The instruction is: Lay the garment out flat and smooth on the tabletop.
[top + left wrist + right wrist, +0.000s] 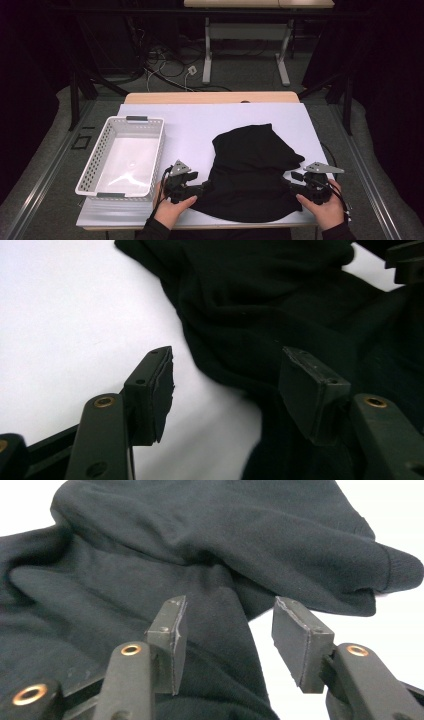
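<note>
**Both grippers standing open at the near edge of the black garment**

The black garment [252, 170] is lying crumpled on the white table [200, 125], right of the middle and toward the near edge, with a white perforated basket [122, 156] sitting well apart to its left. The left gripper [200, 189] is sitting at the garment's near-left edge and the right gripper [295, 186] at its near-right edge, a hand behind each.

In the left gripper view the left gripper [227, 385] is standing with its jaws parted; the cloth edge is running between them but neither pad is pressing on it. In the right gripper view the right gripper [227, 630] is likewise parted, with a fold of fabric [220, 605] rising into the gap, untouched by the pads.

Judging from this, the work in hand is handling the garment, probably folding it, and both sides are between grips. To do the next grip well, each gripper should be easing forward so a single layer of the hem, not a bunched ridge, is lying deep between the pads before closing. Both sides should be closing together and lifting evenly, so the cloth is not twisting or dragging across the table. Taking too thick a fold risks an uneven crease.
</note>
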`<act>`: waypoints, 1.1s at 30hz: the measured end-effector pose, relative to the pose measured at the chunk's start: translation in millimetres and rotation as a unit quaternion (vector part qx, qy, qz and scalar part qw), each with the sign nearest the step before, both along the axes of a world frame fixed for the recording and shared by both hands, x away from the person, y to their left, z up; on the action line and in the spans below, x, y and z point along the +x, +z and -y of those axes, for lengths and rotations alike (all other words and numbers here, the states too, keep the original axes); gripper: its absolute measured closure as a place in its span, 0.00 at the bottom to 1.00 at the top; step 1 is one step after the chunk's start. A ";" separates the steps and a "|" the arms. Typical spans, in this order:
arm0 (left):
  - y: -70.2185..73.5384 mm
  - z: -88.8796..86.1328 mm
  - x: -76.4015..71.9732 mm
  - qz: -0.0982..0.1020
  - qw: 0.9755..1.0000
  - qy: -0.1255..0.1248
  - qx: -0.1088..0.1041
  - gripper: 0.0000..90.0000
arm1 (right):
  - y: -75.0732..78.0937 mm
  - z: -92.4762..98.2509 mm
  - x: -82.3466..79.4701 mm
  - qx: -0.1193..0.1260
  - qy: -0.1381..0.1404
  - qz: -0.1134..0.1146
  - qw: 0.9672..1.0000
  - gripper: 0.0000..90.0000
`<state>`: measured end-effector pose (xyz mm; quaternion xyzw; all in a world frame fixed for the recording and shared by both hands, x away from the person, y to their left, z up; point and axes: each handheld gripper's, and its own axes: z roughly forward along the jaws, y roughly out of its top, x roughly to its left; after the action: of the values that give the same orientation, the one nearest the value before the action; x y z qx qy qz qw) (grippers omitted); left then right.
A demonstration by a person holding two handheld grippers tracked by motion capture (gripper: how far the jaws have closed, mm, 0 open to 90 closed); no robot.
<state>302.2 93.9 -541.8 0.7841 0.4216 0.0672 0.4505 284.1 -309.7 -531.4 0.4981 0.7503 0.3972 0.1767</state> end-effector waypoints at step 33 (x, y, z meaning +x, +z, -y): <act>-19.3 33.1 5.4 -0.037 0.998 -0.033 0.043 0.95 | -18.4 -11.9 6.1 -0.017 0.033 -0.090 0.995 0.96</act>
<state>307.6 60.8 -561.1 0.8181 0.4087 0.0407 0.4025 290.2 -297.8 -549.9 0.5040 0.7859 0.3430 0.1036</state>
